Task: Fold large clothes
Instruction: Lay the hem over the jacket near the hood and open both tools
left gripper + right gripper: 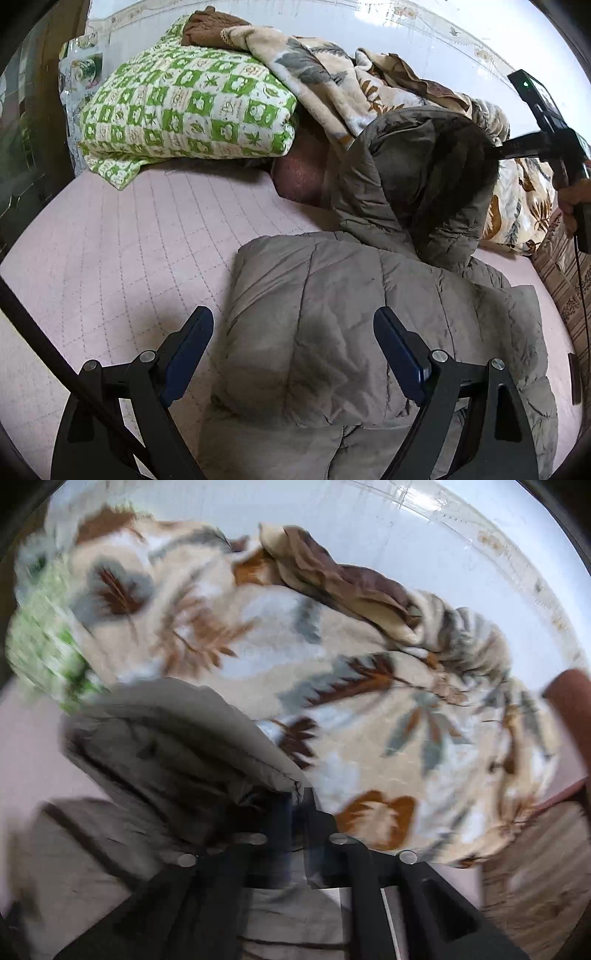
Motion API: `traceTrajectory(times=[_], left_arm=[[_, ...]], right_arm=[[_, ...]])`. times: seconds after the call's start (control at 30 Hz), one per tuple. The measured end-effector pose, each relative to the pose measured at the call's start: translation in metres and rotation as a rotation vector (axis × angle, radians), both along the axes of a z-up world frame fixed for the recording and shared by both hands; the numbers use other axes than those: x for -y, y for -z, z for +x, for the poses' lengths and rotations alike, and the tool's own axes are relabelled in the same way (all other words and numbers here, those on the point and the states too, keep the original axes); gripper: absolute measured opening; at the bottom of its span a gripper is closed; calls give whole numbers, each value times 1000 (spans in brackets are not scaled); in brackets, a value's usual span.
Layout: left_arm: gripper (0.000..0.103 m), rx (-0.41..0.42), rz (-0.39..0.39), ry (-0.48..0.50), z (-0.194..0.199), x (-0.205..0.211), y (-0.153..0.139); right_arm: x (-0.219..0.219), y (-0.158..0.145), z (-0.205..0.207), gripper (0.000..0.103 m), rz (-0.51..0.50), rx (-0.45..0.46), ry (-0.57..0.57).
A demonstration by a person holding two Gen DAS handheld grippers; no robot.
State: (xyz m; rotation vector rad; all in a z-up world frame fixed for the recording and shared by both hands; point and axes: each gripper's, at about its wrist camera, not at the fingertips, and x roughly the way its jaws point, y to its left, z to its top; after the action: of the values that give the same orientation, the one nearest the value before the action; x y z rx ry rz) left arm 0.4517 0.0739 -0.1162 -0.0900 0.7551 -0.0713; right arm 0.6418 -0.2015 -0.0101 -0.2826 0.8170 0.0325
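A grey-brown quilted puffer jacket [332, 314] lay on the pink quilted bed cover [122, 240]. The right gripper [295, 801] was clamped on its raised hood edge. The left gripper [293, 345] hovered wide-jawed above its folded body, gripping nothing.

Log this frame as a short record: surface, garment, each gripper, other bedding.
surface: pink quilted bed cover
garment: grey puffer jacket, partly folded, its hood end lifted
left gripper: open, over the jacket, holding nothing
right gripper: shut on the jacket's hood edge, raising it
other bedding: green checked quilt; leaf-print blanket behind the jacket
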Motion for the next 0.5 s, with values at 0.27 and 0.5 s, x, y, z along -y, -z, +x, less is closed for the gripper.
traceTrajectory(times=[0.27, 0.5], left_arm=[[88, 19, -10, 8, -8, 2, -7], [88, 48, -49, -4, -17, -6, -19]], right_arm=[[6, -16, -85, 5, 42, 106, -51], [7, -27, -194, 5, 102, 137, -102]])
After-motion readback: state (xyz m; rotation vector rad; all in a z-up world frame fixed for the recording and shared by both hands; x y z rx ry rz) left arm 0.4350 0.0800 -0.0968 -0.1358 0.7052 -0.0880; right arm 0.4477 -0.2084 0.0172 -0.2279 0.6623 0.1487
